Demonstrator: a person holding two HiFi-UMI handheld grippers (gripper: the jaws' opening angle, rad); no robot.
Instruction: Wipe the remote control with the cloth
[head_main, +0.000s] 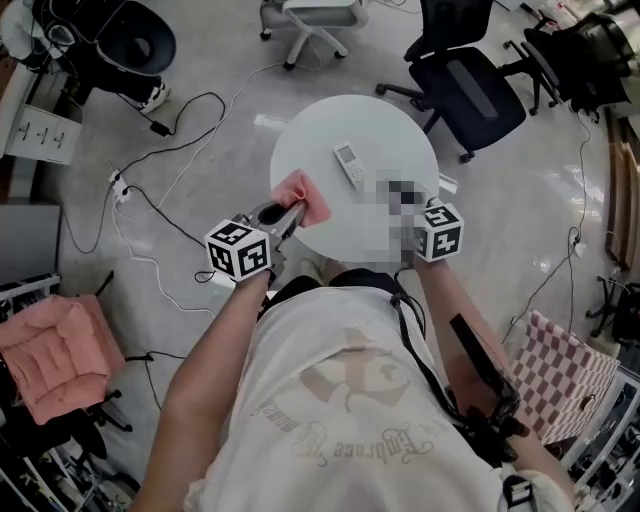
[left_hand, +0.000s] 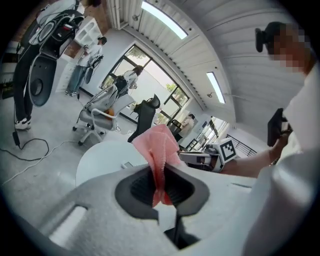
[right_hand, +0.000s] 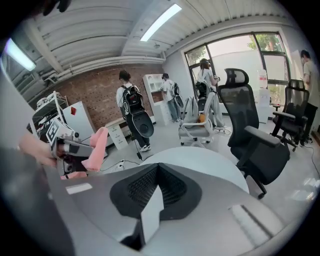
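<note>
The white remote control (head_main: 350, 164) lies on the round white table (head_main: 390, 125), towards its middle. A pink cloth (head_main: 304, 196) hangs over the table's near left edge, pinched in my left gripper (head_main: 289, 214). In the left gripper view the cloth (left_hand: 161, 144) stands up out of the shut jaws (left_hand: 161, 186). My right gripper (right_hand: 157, 169) is shut with nothing between its jaws, raised above the table's near right edge. Its marker cube (head_main: 440, 231) shows in the head view, while a mosaic patch hides its fingertips there. The two grippers are level with each other, apart, and neither touches the remote.
A black office chair (head_main: 465, 85) stands behind the table on the right and a white one (head_main: 315, 20) at the back. Cables (head_main: 150, 205) run over the floor at the left. A pink cushion (head_main: 55, 340) lies at the near left. People stand in the background (right_hand: 127, 102).
</note>
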